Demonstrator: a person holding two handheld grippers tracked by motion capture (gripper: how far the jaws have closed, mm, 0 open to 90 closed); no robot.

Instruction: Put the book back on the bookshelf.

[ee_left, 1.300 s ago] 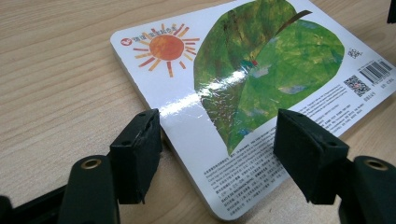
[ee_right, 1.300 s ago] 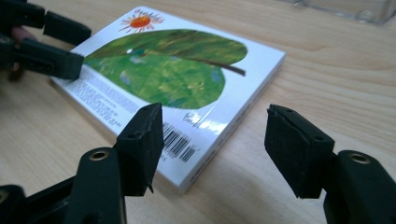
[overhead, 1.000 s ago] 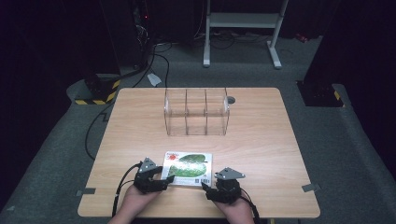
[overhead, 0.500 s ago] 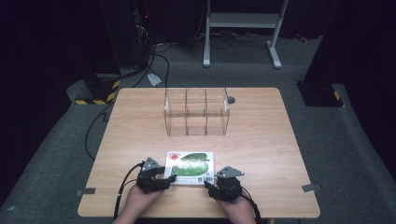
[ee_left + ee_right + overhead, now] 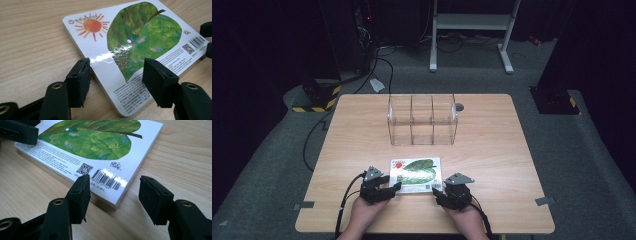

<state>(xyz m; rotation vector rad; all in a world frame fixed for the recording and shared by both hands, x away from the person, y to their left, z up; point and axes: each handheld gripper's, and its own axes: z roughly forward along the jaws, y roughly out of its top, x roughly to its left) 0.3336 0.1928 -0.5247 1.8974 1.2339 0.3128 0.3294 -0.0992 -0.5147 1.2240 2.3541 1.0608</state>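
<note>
From the high view, the board book (image 5: 416,174) lies flat near the person's edge of the table (image 5: 492,150), well short of the clear three-bay organizer (image 5: 423,119) standing farther back. The left gripper (image 5: 393,188) sits at the book's near left corner and the right gripper (image 5: 436,190) at its near right corner.

Over to the left gripper view: the jaws have just been closing, and they straddle the book (image 5: 130,47) at its corner, one pad against the side edge, the other hanging over the glossy cover. No squeeze yet, I'd say, so this one is still apart around the book. Best to tip that upper pad down onto the cover and slide the lower one under the edge before clamping.

Now the right gripper view: jaws parted, having closed partway. One pad touches the book (image 5: 100,147) by the barcode and the other stands off over bare wood. Nothing gripped. It should shift toward the book's corner so both pads bracket the thickness, then close evenly with the left to keep the book level.
</note>
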